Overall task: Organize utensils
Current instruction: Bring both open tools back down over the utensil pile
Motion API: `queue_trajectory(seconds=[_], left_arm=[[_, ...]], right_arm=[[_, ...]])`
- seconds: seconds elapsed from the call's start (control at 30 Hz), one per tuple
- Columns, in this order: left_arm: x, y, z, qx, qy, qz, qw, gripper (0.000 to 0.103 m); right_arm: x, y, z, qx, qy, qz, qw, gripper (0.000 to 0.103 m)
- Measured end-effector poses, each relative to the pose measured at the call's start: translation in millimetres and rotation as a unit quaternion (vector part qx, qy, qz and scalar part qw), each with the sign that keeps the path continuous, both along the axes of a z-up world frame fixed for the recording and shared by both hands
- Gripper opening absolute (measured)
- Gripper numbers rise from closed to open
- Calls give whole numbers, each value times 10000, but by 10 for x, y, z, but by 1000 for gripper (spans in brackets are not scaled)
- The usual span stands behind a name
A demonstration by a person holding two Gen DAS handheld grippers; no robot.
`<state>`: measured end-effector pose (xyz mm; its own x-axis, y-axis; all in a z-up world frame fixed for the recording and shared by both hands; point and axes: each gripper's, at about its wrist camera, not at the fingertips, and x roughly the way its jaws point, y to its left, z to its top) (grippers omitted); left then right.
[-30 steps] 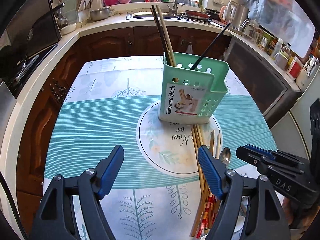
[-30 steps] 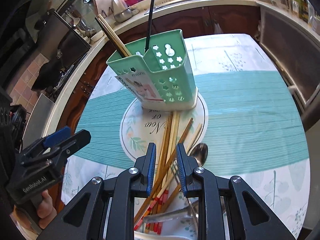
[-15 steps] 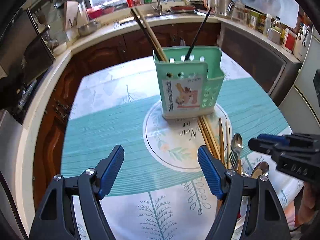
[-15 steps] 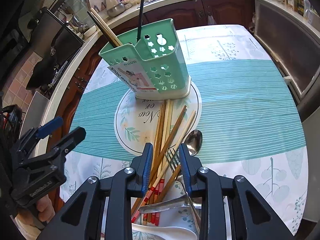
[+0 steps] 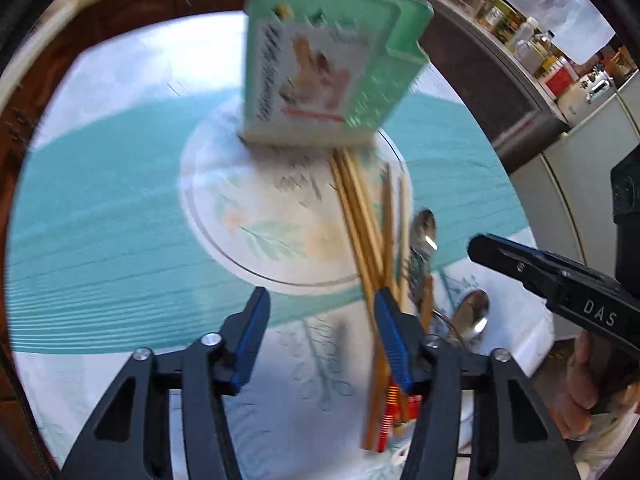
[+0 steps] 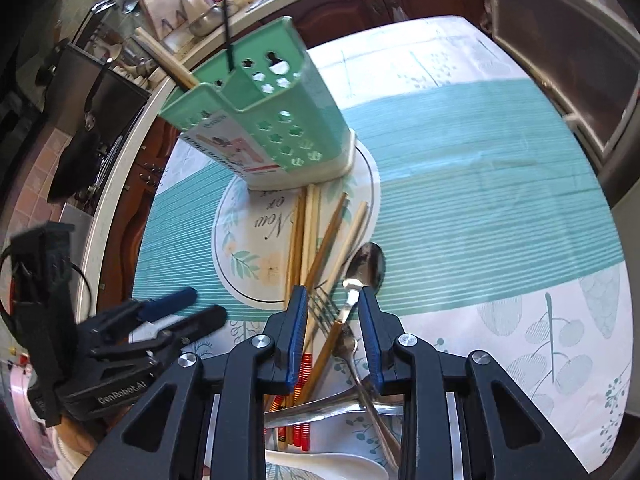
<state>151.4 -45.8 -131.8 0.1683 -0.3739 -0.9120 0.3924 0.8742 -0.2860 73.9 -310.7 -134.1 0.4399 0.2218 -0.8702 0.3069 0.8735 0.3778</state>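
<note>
- Green plastic utensil holder (image 6: pixel 260 120) stands upright on the round printed mat (image 6: pixel 248 240) in the middle of the table's teal-and-white cloth (image 6: pixel 480 208); a black chopstick (image 6: pixel 227 20) and pale wooden ones (image 6: pixel 168 58) stick out of its top.
- Loose wooden chopsticks (image 6: pixel 308 236) lie fanned out just in front of the holder, with a steel spoon (image 6: pixel 366 266) and a fork (image 6: pixel 324 312) beside them.
- Right gripper (image 6: pixel 334 328) hangs over this pile, jaws apart; the fork tines, a spoon handle and several chopsticks lie between its blue pads, none pressed.
- Left gripper (image 5: pixel 320 336) is closing with only cloth between its pads; its right finger (image 5: pixel 392 340) sits at the edge of the chopstick bundle (image 5: pixel 360 216), though the blur leaves contact uncertain.
- White ceramic spoon (image 6: pixel 320 462) lies at the near edge.
- Person's hand (image 5: pixel 580 384) holds the right gripper's handle.
</note>
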Motion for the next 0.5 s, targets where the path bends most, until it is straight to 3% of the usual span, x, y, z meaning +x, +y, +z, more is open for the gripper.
queue_trajectory(seconds=[0.2, 0.37, 0.5], left_arm=[[-28, -171, -167, -103, 388, -281, 9988, 45], [-81, -313, -224, 78, 450, -518, 9976, 29], [-112, -386, -271, 165, 522, -606, 9967, 28]], right_arm=[[-29, -135, -103, 136, 58, -164, 9998, 27], [-29, -188, -176, 210, 81, -190, 9996, 27], [-17, -195, -210, 260, 82, -170, 9995, 27]])
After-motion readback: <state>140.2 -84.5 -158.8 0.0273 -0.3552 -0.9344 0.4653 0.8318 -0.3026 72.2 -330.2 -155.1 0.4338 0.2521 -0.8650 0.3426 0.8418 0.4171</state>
